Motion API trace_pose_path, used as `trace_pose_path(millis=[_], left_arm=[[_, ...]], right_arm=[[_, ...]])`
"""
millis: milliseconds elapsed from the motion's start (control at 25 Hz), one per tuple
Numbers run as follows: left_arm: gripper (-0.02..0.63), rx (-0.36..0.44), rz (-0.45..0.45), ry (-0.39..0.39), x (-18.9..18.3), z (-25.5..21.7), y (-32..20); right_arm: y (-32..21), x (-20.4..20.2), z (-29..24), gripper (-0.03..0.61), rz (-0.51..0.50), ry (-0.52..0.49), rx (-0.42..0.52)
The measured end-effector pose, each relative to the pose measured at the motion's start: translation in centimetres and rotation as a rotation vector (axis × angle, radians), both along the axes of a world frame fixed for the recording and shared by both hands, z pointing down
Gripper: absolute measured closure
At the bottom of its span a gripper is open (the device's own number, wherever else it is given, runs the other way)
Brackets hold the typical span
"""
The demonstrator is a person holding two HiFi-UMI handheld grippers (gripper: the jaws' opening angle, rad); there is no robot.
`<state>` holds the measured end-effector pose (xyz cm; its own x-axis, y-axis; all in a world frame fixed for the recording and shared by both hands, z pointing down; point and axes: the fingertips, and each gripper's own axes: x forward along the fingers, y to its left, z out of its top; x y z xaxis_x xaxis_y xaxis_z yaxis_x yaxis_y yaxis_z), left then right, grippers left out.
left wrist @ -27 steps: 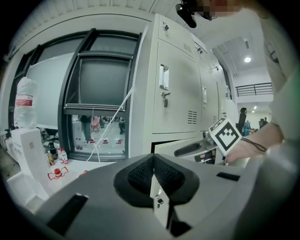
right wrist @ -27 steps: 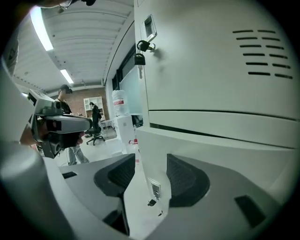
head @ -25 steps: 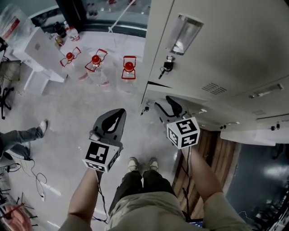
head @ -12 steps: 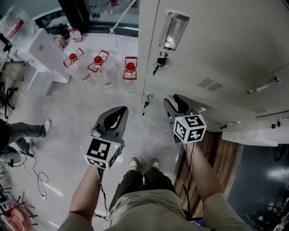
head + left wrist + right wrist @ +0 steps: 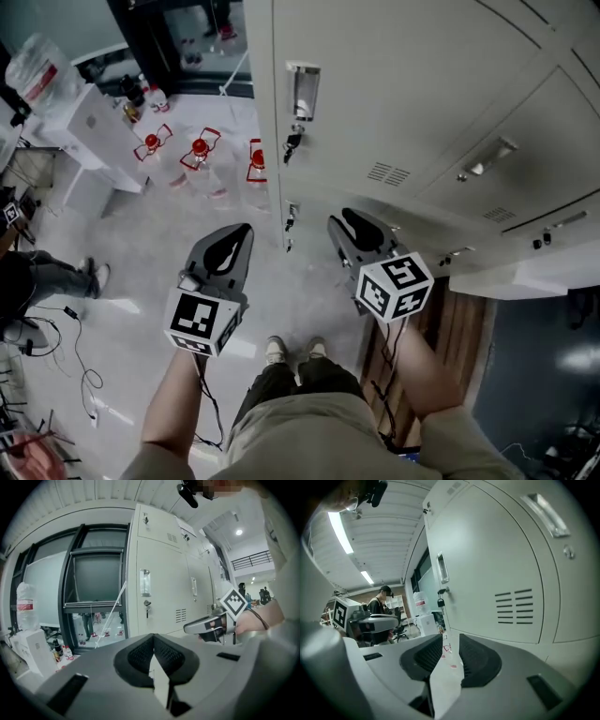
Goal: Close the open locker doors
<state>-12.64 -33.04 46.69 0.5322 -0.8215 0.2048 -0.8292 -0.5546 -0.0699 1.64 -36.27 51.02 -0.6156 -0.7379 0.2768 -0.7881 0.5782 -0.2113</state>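
Note:
The beige lockers (image 5: 422, 103) fill the upper right of the head view. The top door (image 5: 497, 573) has a recessed handle (image 5: 302, 90), a key (image 5: 292, 142) hanging in its lock, and vent slots (image 5: 386, 173); it looks flush with the row. A lower door carries another key (image 5: 290, 219). My right gripper (image 5: 343, 221) hangs just in front of that lower door without touching it. Its jaws (image 5: 451, 642) are closing with nothing between them. My left gripper (image 5: 241, 231) floats over the floor, left of the lockers, with its pads (image 5: 153, 642) together and empty.
Three red-capped water bottles (image 5: 199, 150) stand on the floor beside a white cabinet (image 5: 89, 122). A seated person's leg (image 5: 52, 275) and loose cables (image 5: 75, 366) lie at left. A pale panel (image 5: 548, 274) juts out over brown boards (image 5: 459, 328) at lower right.
The view has swung left, so the lockers look flatter, and the dark gap under the top door no longer shows. My right gripper's jaws have narrowed. The left gripper has barely moved.

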Motion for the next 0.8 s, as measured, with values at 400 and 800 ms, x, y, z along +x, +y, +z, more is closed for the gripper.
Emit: trace_pose_path(millis=[400, 800], left_arm=[[0.607, 0.077, 0.018, 0.038, 2.2, -8.7, 4.9], [0.607, 0.148, 0.036, 0.08, 3.6, -15.4, 9.7]], right_arm=[[6.7, 1.8, -9.2, 0.503, -0.028, -0.027, 0.084], [13.3, 3.7, -18.0, 0.532, -0.033, -0.073, 0.231]])
